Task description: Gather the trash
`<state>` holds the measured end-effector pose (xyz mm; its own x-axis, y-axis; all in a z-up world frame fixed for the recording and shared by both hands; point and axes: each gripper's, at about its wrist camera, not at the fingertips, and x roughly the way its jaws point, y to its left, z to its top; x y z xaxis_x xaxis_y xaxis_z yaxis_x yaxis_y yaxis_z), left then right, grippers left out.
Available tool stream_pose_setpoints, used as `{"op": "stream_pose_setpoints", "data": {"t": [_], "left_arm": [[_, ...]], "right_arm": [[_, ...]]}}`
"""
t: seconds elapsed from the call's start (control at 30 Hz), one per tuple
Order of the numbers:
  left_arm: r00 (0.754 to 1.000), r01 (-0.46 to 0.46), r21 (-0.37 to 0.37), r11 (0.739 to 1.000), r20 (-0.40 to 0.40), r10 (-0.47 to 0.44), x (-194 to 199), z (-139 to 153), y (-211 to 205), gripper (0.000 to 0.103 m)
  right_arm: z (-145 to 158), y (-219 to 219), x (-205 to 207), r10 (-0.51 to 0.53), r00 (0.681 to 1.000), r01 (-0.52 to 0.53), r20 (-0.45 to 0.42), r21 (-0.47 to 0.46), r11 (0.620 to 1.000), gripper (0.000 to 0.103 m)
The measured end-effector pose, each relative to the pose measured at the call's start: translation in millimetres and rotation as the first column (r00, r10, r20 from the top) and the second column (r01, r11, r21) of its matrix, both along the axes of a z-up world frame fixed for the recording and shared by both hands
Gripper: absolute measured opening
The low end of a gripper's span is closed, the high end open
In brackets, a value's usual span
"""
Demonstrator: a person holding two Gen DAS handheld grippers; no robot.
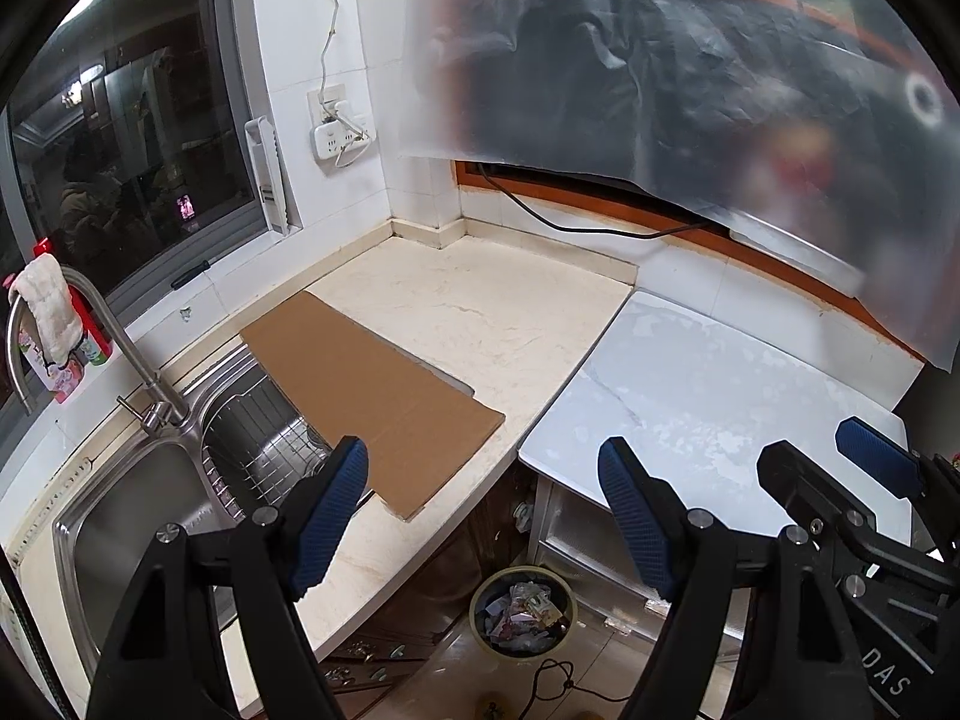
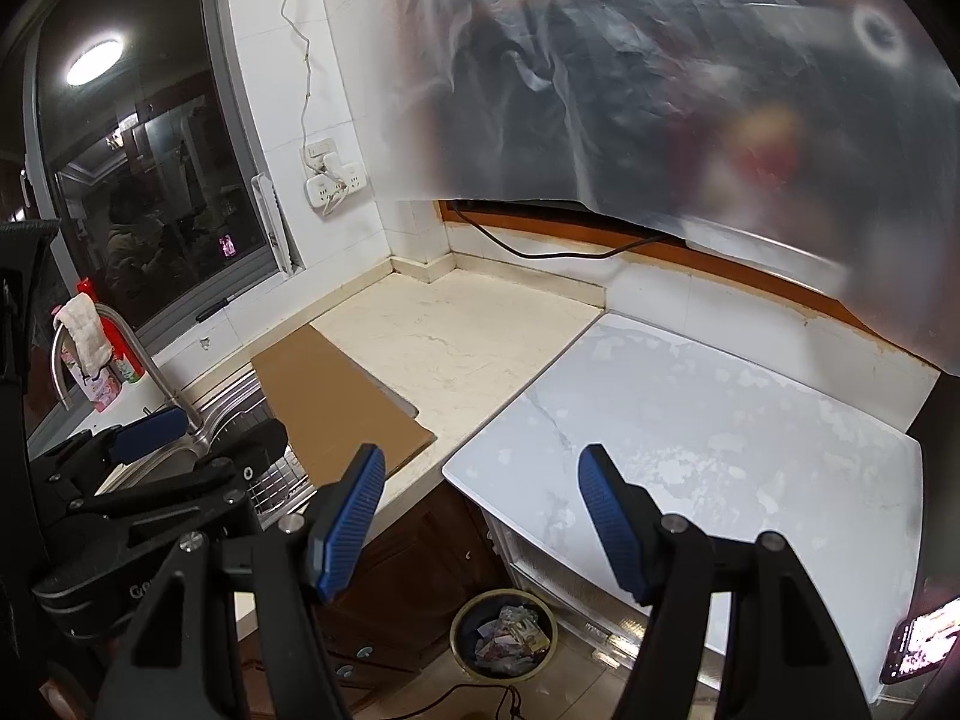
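Both your left gripper [image 1: 483, 471] and right gripper [image 2: 480, 480] hang spread and empty; the only trash visible sits in the bin [image 1: 523, 609] at bottom centre of frame, below both jaws, roughly equidistant, counters bare except cardboard sheet [image 1: 372, 396].

A flat sheet of brown cardboard [image 1: 372, 396] lies on the cream stone countertop [image 1: 480, 312], one end reaching over the steel sink [image 1: 138, 516]. A pale cloth [image 1: 48, 312] is draped over the curved faucet [image 1: 114, 348], with red and pink bottles [image 1: 72, 360] behind it by the dark window [image 1: 132, 138]. A white power strip [image 1: 339, 141] hangs on the tiled wall, and translucent plastic sheeting [image 1: 690, 78] hangs above the white marbled tabletop [image 1: 720, 396].
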<state>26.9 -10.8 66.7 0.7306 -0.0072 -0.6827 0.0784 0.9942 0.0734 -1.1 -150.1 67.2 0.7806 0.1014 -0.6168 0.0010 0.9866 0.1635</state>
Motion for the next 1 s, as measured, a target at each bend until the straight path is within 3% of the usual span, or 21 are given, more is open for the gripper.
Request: {"op": "stream_pose_setpoints", "data": {"t": [1.0], "left_arm": [[1.0,0.003,0.006,1.0,-0.02,-0.003,1.0,-9.9,13.7,0.077]], "right_arm": [[-7.1,10.5,5.4,-0.005,1.0,0.005,-0.02,0.01,1.0,0.068]]}}
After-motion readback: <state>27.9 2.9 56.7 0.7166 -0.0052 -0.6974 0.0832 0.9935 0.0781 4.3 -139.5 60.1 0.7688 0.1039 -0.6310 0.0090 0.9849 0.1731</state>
